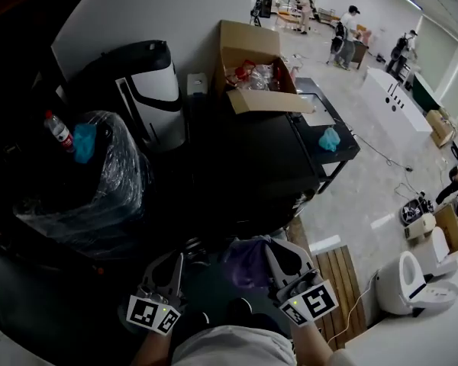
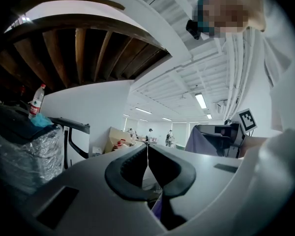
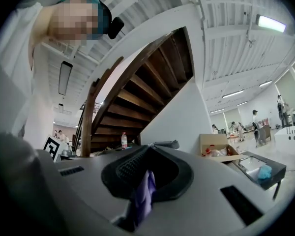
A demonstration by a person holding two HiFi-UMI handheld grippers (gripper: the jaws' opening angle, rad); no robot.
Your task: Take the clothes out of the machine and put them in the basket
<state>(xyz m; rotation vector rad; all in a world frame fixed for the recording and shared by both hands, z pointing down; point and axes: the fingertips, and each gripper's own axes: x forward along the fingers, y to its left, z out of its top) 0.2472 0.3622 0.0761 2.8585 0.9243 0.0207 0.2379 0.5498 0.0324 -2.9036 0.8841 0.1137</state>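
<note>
One purple cloth, cardboard box, perhaps wrapped bin

From where I stand, a thin, soft purple garment hangs limp between the ribbed black rubber pads of the matt grey plastic right gripper, with crinkly glossy plastic film, a dull brown cardboard box and bare wooden slats nearby.

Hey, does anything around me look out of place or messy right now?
Nothing looks spilled or broken. A water bottle and a crumpled teal item perch loosely on the plastic-wrapped bundle at the left, and another teal scrap lies on the black table. The purple garment is pinched in the right gripper.
</note>
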